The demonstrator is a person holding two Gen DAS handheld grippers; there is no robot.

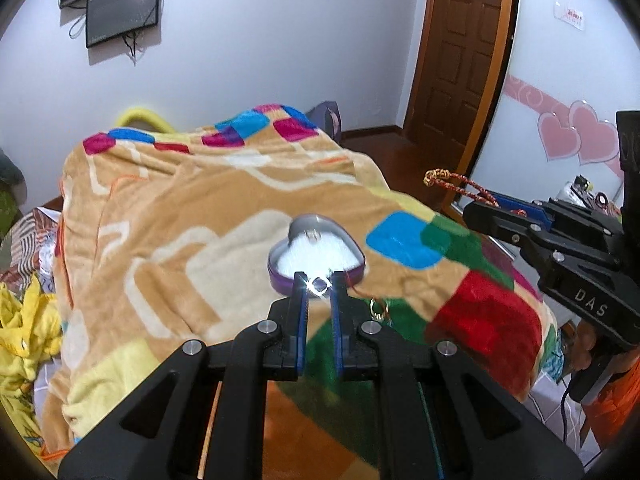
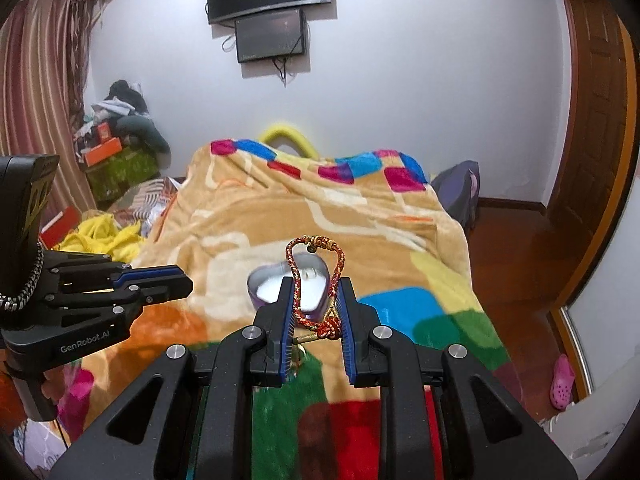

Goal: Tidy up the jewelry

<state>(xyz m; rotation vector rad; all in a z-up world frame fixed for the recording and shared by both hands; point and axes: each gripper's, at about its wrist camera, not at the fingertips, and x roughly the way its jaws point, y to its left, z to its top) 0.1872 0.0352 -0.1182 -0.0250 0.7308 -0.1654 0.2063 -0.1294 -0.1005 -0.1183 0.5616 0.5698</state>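
Left gripper [image 1: 319, 284]: jaws narrowly apart, pinching a glinting silver ring [image 1: 319, 285] at the tips, just over the box's near rim.
Right gripper [image 2: 316, 304]: clamped on a red-and-gold braided cord bracelet [image 2: 316, 280], loop standing upright.
Heart-shaped purple tin box [image 1: 316, 258]: open, white lining, resting on a tan fleece blanket with coloured squares [image 1: 192, 216].

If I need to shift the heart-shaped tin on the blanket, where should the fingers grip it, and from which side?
Pinch the heart-shaped tin by its purple side wall on the near side, coming down from above with one finger inside and one outside. It sits open, mouth up, and its body looks too wide to span across.
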